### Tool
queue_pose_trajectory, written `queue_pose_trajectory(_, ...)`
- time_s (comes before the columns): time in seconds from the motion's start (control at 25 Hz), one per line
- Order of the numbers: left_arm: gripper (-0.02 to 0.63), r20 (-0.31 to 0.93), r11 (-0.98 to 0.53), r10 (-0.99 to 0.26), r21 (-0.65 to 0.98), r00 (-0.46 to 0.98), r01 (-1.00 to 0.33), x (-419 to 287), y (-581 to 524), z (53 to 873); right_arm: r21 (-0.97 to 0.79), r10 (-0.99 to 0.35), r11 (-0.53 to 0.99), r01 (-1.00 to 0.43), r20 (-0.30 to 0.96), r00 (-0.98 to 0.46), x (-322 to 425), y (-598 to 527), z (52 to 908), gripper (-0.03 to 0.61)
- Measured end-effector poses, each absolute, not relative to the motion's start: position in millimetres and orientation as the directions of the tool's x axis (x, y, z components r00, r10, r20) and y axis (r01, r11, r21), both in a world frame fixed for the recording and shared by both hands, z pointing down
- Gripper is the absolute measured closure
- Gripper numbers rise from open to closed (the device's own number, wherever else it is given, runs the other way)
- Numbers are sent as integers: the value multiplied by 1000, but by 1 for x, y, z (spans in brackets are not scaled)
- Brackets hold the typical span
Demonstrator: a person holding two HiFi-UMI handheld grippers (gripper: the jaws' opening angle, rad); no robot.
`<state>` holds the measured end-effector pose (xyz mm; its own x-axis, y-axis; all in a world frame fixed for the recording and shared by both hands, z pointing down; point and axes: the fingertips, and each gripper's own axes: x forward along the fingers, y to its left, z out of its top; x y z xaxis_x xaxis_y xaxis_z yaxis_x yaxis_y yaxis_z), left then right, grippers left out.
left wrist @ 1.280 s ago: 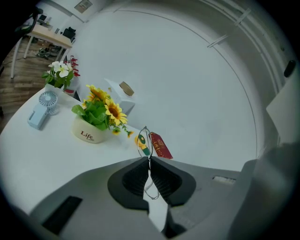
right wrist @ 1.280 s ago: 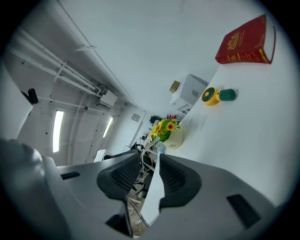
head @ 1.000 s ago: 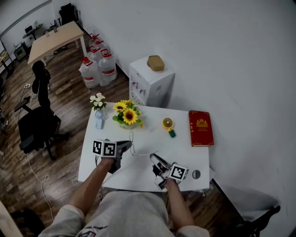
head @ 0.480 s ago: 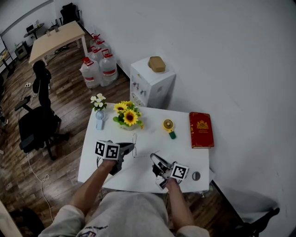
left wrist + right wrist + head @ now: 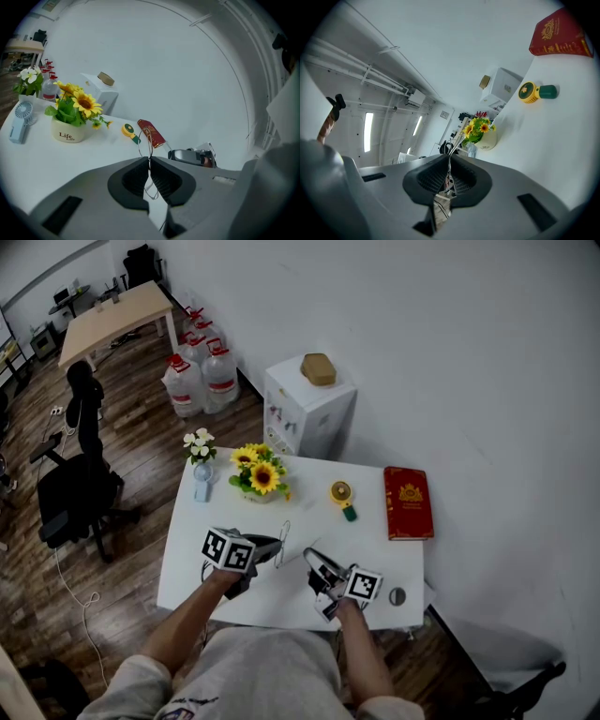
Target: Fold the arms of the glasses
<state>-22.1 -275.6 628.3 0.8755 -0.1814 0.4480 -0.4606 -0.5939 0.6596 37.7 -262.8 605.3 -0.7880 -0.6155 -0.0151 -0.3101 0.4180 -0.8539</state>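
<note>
Just closed right gripper [image 5: 449,164] onto one arm of glasses [image 5: 139,143], in front of sunflower pot [image 5: 260,482]; front rim pinched tight in left gripper [image 5: 149,161], drawn slightly away from pot. Judged ready for folding.

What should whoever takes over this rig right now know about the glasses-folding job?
Left tool: shut on the frame of the wire-rim glasses, holding them just above the white table.
Right tool: shut on one thin arm of the glasses.
Done: both grips are set.
Left: the gripped arm looks open, stretched toward the right tool; swing it in against the frame. The other arm's state cannot be made out, so check it and fold it if needed.
</note>
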Motion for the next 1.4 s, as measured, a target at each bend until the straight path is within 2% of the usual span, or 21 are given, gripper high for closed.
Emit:
queue_pose_trajectory(0.4, 598, 483, -686, -93, 603, 871, -408, 2, -252, 630, -855, -605, 418, -306, -10, -797, 30, -265, 608, 574)
queue_pose_trajectory(1.0, 598, 470, -671, -71, 630, 880, -391, 11, -239, 634, -853, -588, 420, -310, 4, -809, 27, -265, 614, 569)
queue_pose_trajectory(1.24, 598, 462, -637, -113, 646, 880, -421, 3, -245, 638, -848, -601, 415, -328, 15, -799, 28, -266, 614, 478)
queue_pose_trajectory(1.4, 598, 475, -628, -175, 621, 862, -470, -8, -255, 642, -850, -658, 337, -405, 94, -747, 46, -264, 631, 483)
